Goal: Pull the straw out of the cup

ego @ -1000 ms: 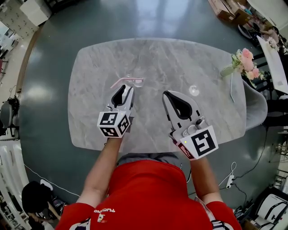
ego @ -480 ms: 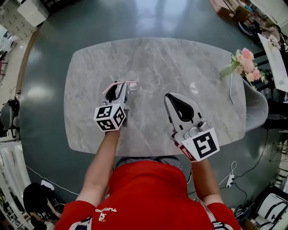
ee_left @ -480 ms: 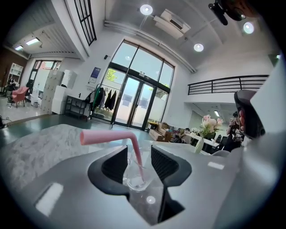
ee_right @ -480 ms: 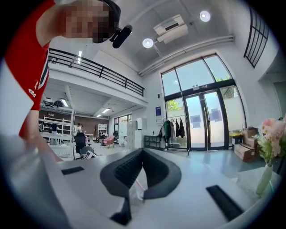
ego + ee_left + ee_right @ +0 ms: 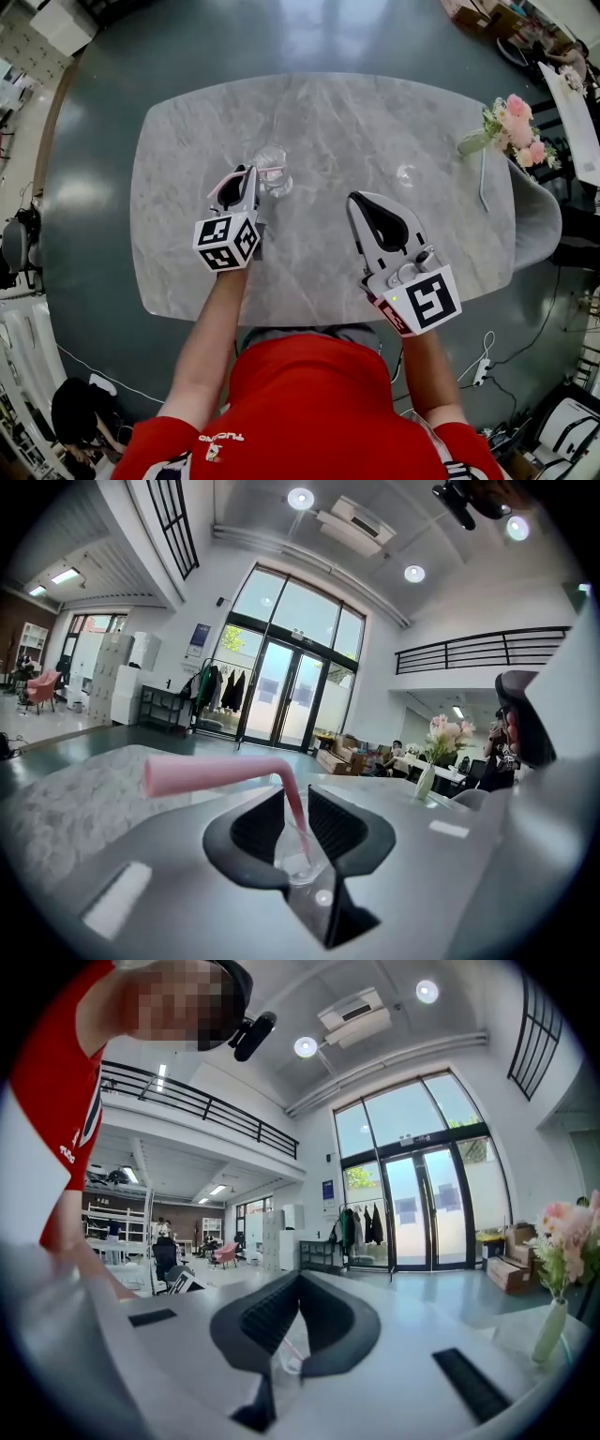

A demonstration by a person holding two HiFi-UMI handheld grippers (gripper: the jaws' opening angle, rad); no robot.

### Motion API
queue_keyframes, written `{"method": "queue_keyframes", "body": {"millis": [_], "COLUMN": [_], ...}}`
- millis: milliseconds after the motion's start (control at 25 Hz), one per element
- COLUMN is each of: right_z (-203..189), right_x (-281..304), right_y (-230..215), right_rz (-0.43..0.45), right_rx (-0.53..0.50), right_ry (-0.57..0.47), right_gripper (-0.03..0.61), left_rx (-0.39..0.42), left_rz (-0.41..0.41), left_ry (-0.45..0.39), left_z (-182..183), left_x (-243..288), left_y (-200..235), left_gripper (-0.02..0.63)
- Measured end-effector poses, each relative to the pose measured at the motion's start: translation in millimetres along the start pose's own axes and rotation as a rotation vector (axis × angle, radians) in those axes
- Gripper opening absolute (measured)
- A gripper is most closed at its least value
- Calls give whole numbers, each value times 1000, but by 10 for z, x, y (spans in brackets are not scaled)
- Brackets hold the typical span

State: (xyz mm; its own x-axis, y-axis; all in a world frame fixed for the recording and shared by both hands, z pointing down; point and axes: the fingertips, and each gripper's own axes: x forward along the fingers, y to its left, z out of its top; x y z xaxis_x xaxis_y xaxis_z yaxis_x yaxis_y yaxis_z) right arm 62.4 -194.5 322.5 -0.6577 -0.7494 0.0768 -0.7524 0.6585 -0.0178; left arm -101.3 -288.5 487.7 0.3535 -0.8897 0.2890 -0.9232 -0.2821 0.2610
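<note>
1. Marble table [image 5: 394, 122] fills the middle of the head view. The clear cup [image 5: 274, 159] stands upright on it, left of centre.
2. Pink straw [image 5: 211, 772] stands in the cup. Its bent upper end reaches toward the left of the frame, over the tip of my left gripper [image 5: 296, 794].
3. My left gripper's jaws have just been closing. The straw's stem runs between the pads with a sliver of gap on each side, so it is not clamped yet.
4. My right gripper [image 5: 359, 199] sits to the lower right of the cup, well apart from it. Its jaws are clenched tip to tip on nothing.
</note>
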Motion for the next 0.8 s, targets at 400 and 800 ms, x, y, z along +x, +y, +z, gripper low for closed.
{"method": "queue_keyframes", "body": {"millis": [400,800], "right_z": [-17,22], "right_x": [19,27], "right_y": [10,60], "right_rz": [-5,-8], "right_rx": [2,1], "right_ry": [1,-14], "right_gripper": [0,0], "left_rx": [60,102], "left_rz": [-28,-128], "left_ry": [-16,-102], "left_z": [96,535], "left_x": [-46,-358], "left_y": [-77,-385], "left_gripper": [36,35]}}
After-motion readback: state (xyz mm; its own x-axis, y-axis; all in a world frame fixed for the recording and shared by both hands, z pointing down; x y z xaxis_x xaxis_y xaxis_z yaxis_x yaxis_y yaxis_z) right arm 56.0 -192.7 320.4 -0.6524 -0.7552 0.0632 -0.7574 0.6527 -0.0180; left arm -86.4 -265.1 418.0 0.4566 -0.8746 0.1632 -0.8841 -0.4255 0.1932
